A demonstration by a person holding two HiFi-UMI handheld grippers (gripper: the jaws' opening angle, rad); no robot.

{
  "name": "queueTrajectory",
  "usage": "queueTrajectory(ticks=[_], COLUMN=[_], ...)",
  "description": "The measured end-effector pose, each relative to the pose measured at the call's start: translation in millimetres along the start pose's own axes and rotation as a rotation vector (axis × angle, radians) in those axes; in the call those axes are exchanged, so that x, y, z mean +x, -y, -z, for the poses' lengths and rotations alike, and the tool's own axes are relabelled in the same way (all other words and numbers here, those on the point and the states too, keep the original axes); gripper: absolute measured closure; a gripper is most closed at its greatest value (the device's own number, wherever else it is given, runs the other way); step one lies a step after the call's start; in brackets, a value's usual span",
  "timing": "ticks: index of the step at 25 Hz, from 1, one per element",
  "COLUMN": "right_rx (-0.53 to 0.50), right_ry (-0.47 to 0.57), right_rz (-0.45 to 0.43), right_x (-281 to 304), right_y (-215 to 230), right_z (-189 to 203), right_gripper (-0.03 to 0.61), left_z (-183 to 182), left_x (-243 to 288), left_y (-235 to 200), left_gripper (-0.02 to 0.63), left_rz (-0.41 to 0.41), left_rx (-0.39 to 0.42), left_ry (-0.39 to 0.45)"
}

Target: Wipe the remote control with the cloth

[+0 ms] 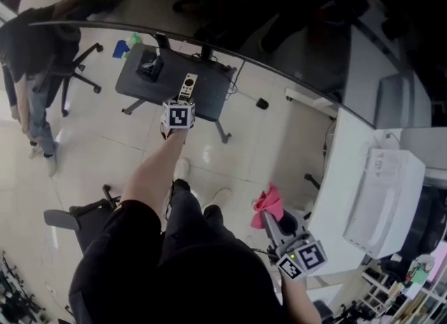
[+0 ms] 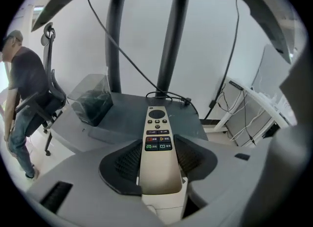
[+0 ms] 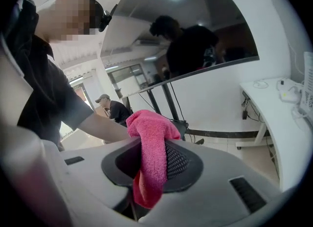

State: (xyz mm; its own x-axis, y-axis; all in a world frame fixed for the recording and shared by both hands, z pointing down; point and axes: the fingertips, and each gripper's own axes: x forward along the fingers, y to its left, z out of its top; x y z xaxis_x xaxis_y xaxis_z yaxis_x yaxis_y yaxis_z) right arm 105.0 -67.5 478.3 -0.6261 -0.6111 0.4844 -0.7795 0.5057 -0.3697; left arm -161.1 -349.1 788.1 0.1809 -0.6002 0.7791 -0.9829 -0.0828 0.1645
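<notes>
A long cream remote control (image 2: pixel 157 147) with dark buttons lies lengthwise between the jaws of my left gripper (image 2: pixel 157 165), which is shut on it. In the head view that remote control (image 1: pixel 187 86) sticks out beyond the left gripper (image 1: pixel 179 109) over a small dark table (image 1: pixel 150 89). My right gripper (image 3: pixel 152 165) is shut on a pink cloth (image 3: pixel 151 157) that bunches above the pads and hangs below them. In the head view the cloth (image 1: pixel 268 205) and right gripper (image 1: pixel 276 223) sit low at the right, near my body.
On the dark table (image 2: pixel 122 111) stands a clear box with dark contents (image 2: pixel 92 102); cables run behind it. A person (image 1: pixel 31 71) stands by an office chair (image 1: pixel 73 68) at the left. A white desk (image 1: pixel 349 176) with a printer (image 1: pixel 384 197) lines the right side.
</notes>
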Motion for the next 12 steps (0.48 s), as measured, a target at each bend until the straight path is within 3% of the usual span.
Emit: queueTrajectory(ticks=[5,12], right_rx=[0.04,0.066], right_ry=[-0.066,-0.08], right_rz=[0.009,-0.003], right_x=[14,22], right_y=[6,7], right_z=[17,18], right_gripper=[0.485,0.483], left_z=[5,16], left_x=[38,52], left_y=[-5,-2], left_gripper=[0.403,0.402], left_rz=[-0.042,-0.056], left_rx=[0.08,0.144], left_ry=[-0.043,-0.125])
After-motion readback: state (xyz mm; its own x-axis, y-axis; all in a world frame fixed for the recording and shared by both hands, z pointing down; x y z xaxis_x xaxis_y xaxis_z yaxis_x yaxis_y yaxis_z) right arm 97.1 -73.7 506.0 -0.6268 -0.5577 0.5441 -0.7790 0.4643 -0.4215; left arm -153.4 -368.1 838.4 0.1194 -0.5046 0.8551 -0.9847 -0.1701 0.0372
